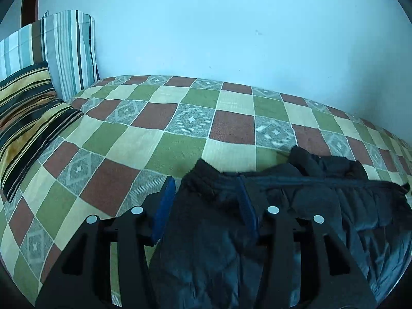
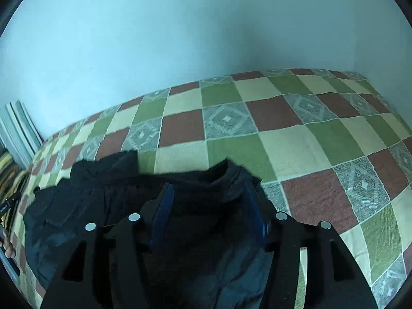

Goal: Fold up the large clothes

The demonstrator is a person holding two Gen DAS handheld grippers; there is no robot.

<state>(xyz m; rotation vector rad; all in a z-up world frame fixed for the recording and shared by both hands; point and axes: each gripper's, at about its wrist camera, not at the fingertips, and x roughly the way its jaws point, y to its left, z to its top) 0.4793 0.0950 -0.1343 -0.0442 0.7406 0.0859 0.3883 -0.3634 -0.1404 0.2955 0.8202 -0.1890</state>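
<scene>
A large black padded jacket (image 1: pixel 296 206) lies spread on the checkered bedspread (image 1: pixel 180 128). My left gripper (image 1: pixel 206 185) is open, its blue-padded fingers standing on either side of the jacket's left upper corner. In the right wrist view the same jacket (image 2: pixel 90 206) lies below and to the left. My right gripper (image 2: pixel 208 190) is open, its fingers on either side of the jacket's right upper corner, which bunches up between them. Whether the pads touch the cloth I cannot tell.
Striped pillows (image 1: pixel 31 118) and an upright striped cushion (image 1: pixel 72 51) lie at the bed's left end. A pale blue wall (image 1: pixel 231 25) borders the bed's far side. The bedspread (image 2: pixel 309 141) stretches bare to the right. A hand (image 2: pixel 6 244) shows at the left edge.
</scene>
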